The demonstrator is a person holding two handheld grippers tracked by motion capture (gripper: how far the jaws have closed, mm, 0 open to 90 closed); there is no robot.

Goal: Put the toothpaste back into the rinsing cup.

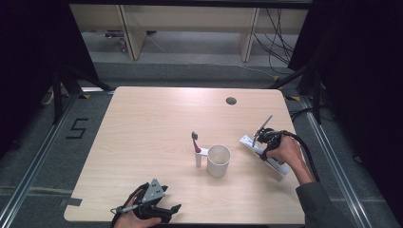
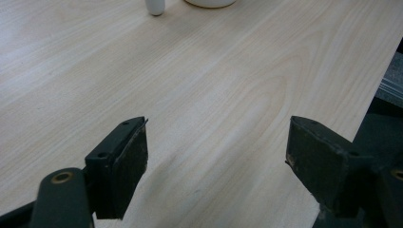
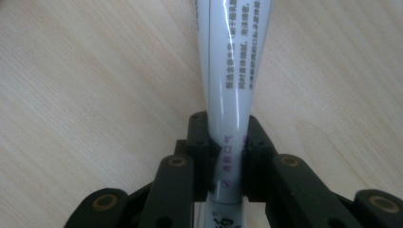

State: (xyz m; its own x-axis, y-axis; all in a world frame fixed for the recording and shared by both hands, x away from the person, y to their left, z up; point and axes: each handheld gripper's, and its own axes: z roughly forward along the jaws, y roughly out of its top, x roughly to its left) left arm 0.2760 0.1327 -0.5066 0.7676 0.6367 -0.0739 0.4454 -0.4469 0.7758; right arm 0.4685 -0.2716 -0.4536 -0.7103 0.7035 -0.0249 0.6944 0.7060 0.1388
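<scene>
A white toothpaste tube point(image 1: 250, 144) lies at the right of the wooden table point(image 1: 152, 123), and my right gripper point(image 1: 267, 142) is shut on it. In the right gripper view the tube point(image 3: 229, 85), printed with small text, runs up from between the closed jaws at the gripper point(image 3: 227, 142). A white cup point(image 1: 218, 160) stands near the table's middle, with a toothbrush point(image 1: 196, 147) leaning at its left side, bristle head up. My left gripper point(image 1: 159, 209) rests at the front edge, open point(image 2: 216, 156), with bare wood between its pads.
A round cable hole point(image 1: 231, 100) sits near the table's far edge. The cup's base point(image 2: 209, 2) and the toothbrush end point(image 2: 155, 6) peek in at the top of the left gripper view. Dark floor and rails surround the table.
</scene>
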